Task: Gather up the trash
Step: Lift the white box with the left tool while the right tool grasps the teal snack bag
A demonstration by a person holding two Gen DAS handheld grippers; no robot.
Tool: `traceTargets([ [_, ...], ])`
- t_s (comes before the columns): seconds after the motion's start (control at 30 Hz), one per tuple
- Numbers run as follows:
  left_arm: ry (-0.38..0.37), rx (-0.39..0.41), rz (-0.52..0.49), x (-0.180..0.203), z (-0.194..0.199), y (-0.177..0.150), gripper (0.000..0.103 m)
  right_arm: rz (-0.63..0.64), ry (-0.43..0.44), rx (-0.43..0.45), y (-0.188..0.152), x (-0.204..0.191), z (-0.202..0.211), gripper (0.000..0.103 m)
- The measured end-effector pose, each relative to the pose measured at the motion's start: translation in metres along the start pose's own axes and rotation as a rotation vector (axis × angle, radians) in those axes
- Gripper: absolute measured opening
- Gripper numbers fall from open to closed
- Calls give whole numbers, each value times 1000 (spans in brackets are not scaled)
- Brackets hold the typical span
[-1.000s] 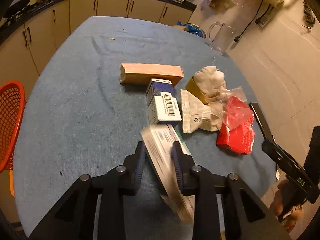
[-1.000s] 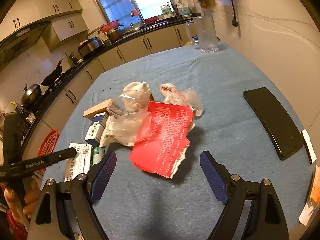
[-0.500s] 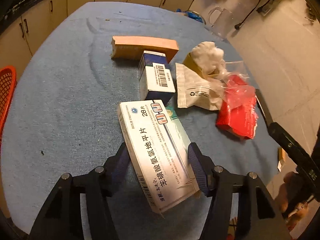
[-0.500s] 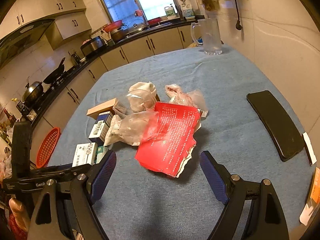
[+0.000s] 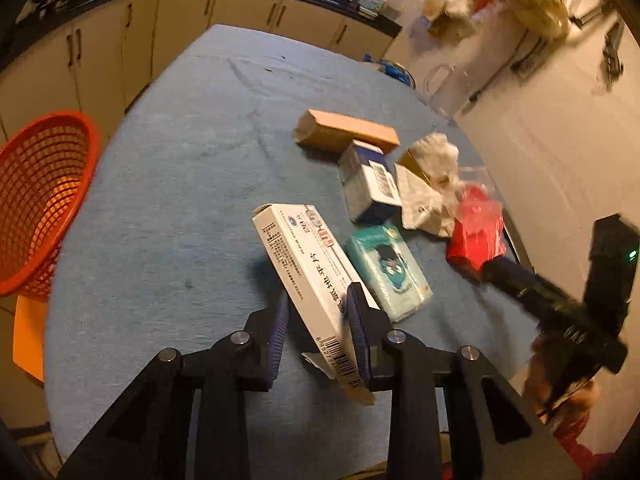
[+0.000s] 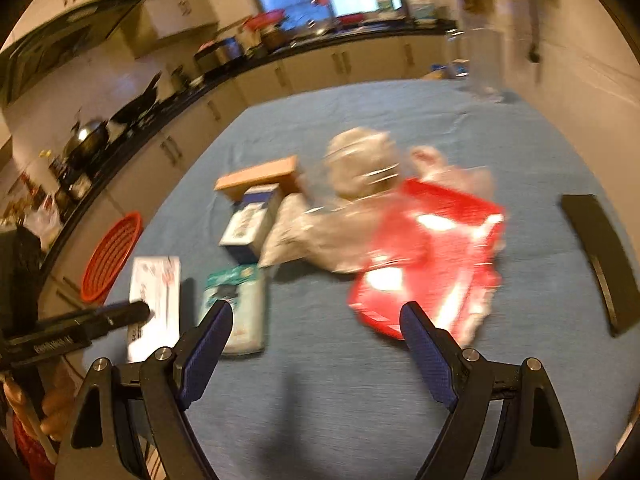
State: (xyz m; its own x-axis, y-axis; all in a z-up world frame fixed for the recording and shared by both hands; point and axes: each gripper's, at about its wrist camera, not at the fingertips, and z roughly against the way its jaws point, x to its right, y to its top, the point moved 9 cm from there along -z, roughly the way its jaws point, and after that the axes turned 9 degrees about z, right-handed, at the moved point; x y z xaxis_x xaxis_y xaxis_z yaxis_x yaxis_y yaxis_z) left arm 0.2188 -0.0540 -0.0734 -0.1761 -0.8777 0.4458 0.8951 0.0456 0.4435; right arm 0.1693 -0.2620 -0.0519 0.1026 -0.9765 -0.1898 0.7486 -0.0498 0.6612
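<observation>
**White carton in the left jaws, trash pile to its right**

The left gripper (image 5: 316, 312) is closing its jaws on a white medicine carton (image 5: 304, 264), which stands tilted on edge between the pads above the blue table (image 5: 180, 208). Just beside the carton lies a teal tissue pack (image 5: 386, 270). Beyond it sit a blue-and-white box (image 5: 370, 188), a tan box (image 5: 346, 134), crumpled clear and white wrappers (image 5: 430, 184) and a red torn packet (image 6: 432, 260), all crowded together. A black flat object (image 6: 600, 260) lies apart near the table's right edge. The right gripper (image 6: 316, 340) hangs wide open with nothing between its jaws, the red packet just ahead of its right finger. An orange mesh basket (image 5: 36, 204) stands off the table's left edge. The table's left half is bare cloth.
</observation>
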Motion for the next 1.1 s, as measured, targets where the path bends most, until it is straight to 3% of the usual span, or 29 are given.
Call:
traceTargets([
  [0.13,-7,0,-1,-9,-3,1,29,44,55,-70,-3,-29,-30,89],
  [0.3,-32,-3,7,-10,-13,5,29,47,45,-93,-1,-35,-46,89],
  [0.43,-70,-24,29,-6,-22,8,29,51,26,-82,1,-35,-45,89],
  [0.57,-61,-64,61,-6,-40,9,29,33,11,-65,5,-28,-37,89],
  [0.63,-84,-73,92,-8,-45,8,25,31,5,-63,4,-25,-34,89],
  [0.77,-74,-16,62,-9,-26,10,21,51,13,-77,1,-29,-36,89],
  [0.83,-70,13,52,-12,-13,13,12,83,18,-96,-2,-37,-42,89],
  [1.03,-51,67,35,-22,9,20,12,161,5,-132,-9,-57,-62,89],
  [1.1,-39,79,28,-23,10,20,12,171,-9,-156,-13,-58,-70,84],
])
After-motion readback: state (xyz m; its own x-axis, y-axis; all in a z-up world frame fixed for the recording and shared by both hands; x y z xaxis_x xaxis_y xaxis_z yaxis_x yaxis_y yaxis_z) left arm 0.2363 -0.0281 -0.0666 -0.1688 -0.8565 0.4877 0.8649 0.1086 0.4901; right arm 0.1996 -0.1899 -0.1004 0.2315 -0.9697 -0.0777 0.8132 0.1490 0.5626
